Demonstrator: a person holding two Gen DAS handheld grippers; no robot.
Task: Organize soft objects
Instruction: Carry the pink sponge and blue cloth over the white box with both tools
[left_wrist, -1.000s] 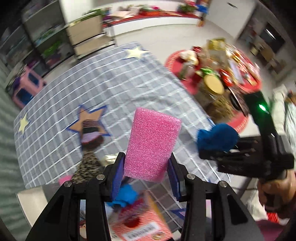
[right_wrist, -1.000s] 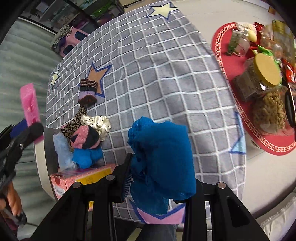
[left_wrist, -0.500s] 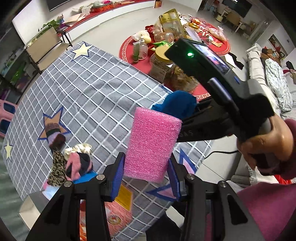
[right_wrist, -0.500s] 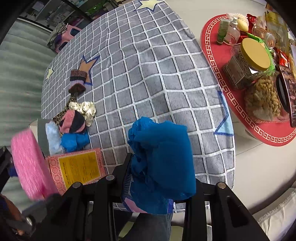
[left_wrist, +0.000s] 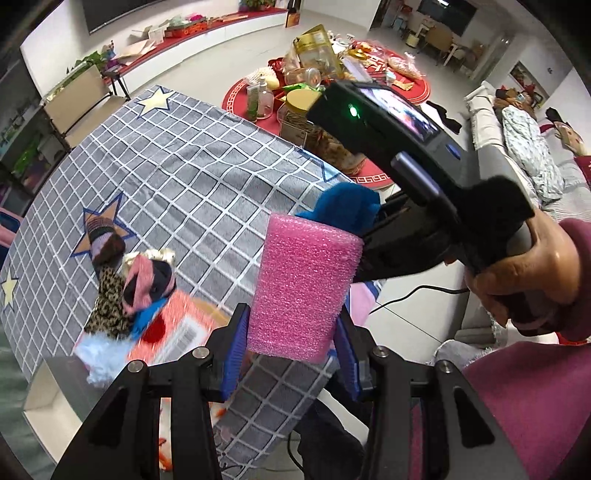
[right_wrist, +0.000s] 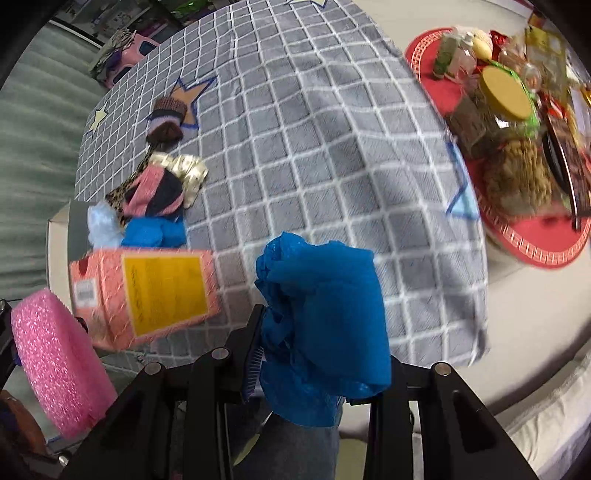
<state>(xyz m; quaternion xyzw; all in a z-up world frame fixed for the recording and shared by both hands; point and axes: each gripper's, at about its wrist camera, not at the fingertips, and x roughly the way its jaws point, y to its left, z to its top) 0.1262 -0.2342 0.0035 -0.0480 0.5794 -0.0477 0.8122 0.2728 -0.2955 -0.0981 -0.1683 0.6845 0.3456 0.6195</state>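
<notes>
My left gripper (left_wrist: 291, 349) is shut on a pink foam block (left_wrist: 301, 286), held upright above the near edge of the grey checked tablecloth (left_wrist: 207, 184). My right gripper (right_wrist: 317, 354) is shut on a crumpled blue cloth (right_wrist: 325, 317). In the left wrist view the right gripper (left_wrist: 364, 238) sits just behind the pink block, its blue cloth (left_wrist: 347, 206) poking out, a hand (left_wrist: 517, 273) on its handle. The pink foam block (right_wrist: 59, 373) shows at the lower left of the right wrist view. A heap of soft things (right_wrist: 162, 192) lies near the cloth's left edge.
An orange-pink box (right_wrist: 147, 295) lies at the near table edge beside the heap. A striped knitted piece (right_wrist: 166, 122) rests on a star print. A red round table (right_wrist: 524, 236) with jars and snacks stands to the right. A sofa (left_wrist: 517, 147) is further right.
Both grippers have swung along the table's near edge, keeping their loads. The orange-pink box and heap have shifted in both views, and the right gripper now fills more of the left wrist view.
</notes>
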